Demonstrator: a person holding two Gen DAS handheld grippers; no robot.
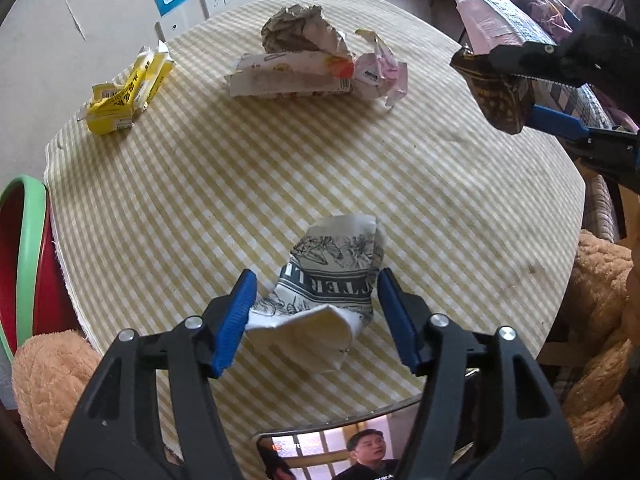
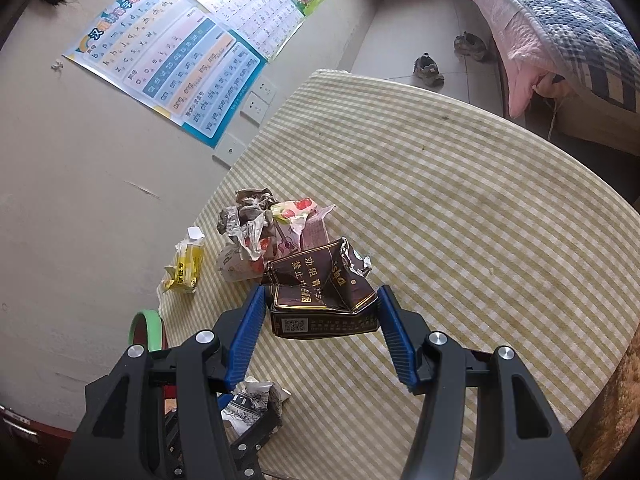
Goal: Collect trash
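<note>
Right hand-held gripper (image 2: 320, 312) clenched on brown carton (image 2: 324, 296), left hand-held gripper (image 1: 316, 308) released around printed paper (image 1: 332, 280)

- A lived-in home, a bedroom by the look of it.
- A bed (image 2: 560, 28) with a patchwork quilt stands at the far right.
- Worn shoes (image 2: 429, 69) lie on the tiled floor beside it.
- Children's pinyin charts (image 2: 168, 56) hang on the left wall above sockets (image 2: 258, 98).
- A round table (image 2: 480, 200) wears a yellow checked cloth.
</note>
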